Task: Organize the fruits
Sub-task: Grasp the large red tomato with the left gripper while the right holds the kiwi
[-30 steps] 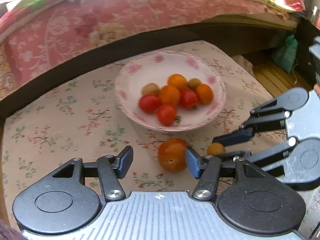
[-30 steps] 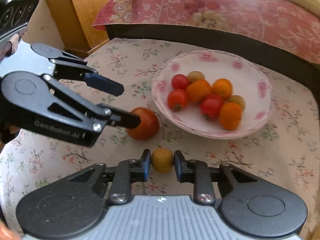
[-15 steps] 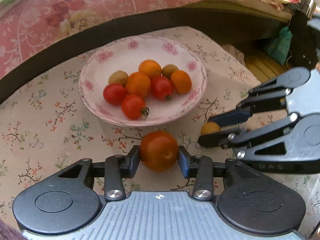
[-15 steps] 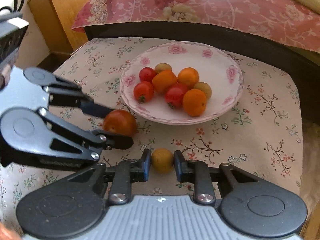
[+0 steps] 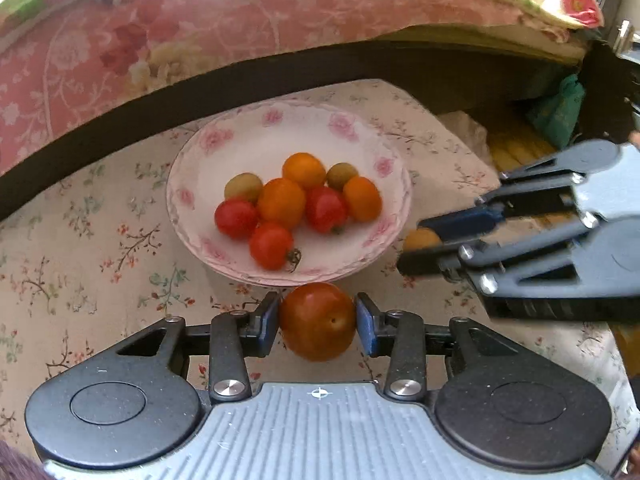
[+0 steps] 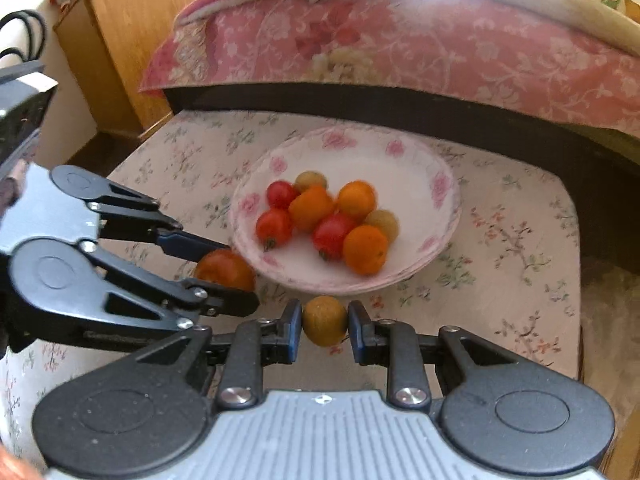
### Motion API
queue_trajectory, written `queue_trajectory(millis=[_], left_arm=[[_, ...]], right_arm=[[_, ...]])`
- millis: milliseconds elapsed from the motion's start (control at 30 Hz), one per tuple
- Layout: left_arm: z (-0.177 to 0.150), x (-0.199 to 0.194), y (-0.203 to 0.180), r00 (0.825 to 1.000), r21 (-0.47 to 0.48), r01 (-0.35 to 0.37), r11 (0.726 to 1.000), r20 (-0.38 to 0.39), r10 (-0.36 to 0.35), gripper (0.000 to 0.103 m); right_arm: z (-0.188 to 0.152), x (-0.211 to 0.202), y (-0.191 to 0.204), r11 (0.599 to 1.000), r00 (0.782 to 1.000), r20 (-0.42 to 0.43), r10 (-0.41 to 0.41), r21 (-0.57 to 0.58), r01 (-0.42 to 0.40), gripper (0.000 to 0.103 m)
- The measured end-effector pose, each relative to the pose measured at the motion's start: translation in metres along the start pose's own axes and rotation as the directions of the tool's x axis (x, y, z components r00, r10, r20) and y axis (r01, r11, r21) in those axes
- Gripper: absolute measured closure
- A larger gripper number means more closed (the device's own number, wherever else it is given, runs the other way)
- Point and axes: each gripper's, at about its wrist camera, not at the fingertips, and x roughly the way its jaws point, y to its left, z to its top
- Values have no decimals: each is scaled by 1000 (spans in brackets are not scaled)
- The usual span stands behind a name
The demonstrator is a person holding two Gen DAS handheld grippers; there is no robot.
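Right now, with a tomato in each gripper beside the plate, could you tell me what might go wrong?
The left gripper pinches the large red-orange tomato only at its sides, so it could slip or bruise. The right gripper, holding the small yellow tomato, sits close by; the two could collide. Fruit dropped onto the heaped plate may roll off.

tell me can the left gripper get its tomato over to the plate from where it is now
Probably yes: the left gripper, shut on the big tomato, sits just short of the plate rim, nothing between them; the right gripper is off to the side.
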Motion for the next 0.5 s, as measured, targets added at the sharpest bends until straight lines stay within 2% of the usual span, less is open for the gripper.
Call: queue_trajectory(millis=[133,400,500], left_arm=[[-1,-1,5,1000,-25,0,1000,-10,0,55],[15,-10,9,1000,-31,-10,999,24,11,55],[22,-17,7,999,-44,11,999,45,-9,55]], right_arm=[[8,-2,-4,1000,1000,29,-7,16,7,75],[15,1,-11,1000,999,52,-2,19,1,75],[15,-1,-18,999,998,62,-2,35,0,75]])
